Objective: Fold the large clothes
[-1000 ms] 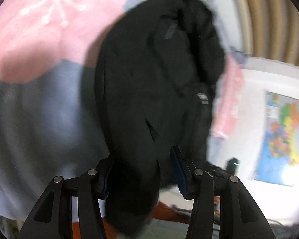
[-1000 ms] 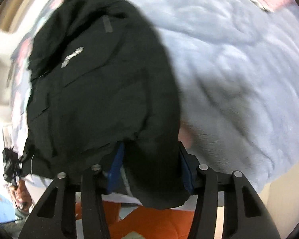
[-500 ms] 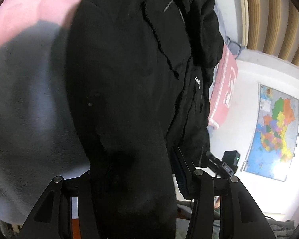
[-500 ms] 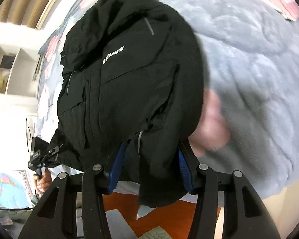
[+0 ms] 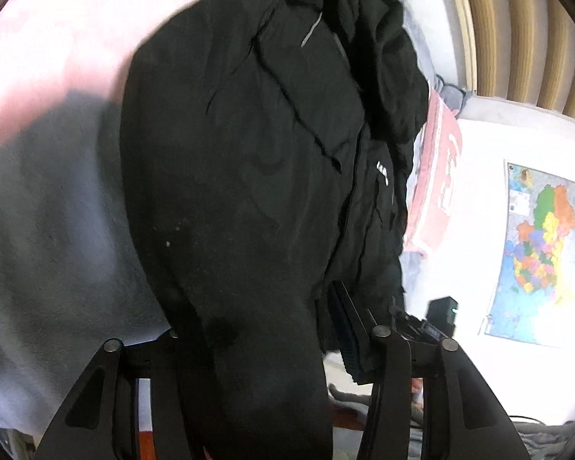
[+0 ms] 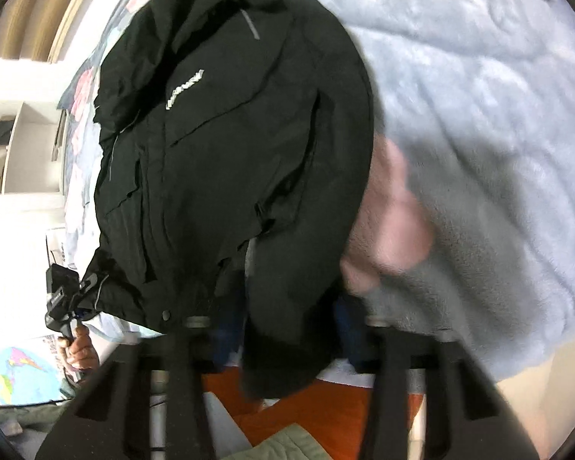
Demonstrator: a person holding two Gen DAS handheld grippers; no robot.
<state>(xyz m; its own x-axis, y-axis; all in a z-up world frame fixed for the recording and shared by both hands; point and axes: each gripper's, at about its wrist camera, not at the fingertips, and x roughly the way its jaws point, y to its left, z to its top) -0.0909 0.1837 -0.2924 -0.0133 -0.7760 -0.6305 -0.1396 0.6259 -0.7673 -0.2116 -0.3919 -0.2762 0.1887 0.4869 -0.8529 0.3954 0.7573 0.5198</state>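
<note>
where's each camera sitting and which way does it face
Left wrist: on the left tongs, facing down along them at the black jacket on the grey blanket; the closing tongs have a sleeve between them.
Right wrist: on the right tongs, angled downward; they too are closing around jacket cloth.
Shared: the jacket, the blanket and the wall map.

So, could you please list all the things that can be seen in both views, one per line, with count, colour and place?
jacket: one, black, spread on the blanket, its near edge between the fingers of both grippers.
blanket: one, grey-blue with pink patches, under the jacket.
map: one, multicoloured, on the white wall at right in the left view.
curtain: one, tan, top right in the left view.
shelf: one, white, at left in the right view.
left gripper: one, black, jaws closing, jacket fabric between them.
right gripper: one, black with blue pads, jaws closing, jacket fabric between them.
hand: one, holding the left gripper.
</note>
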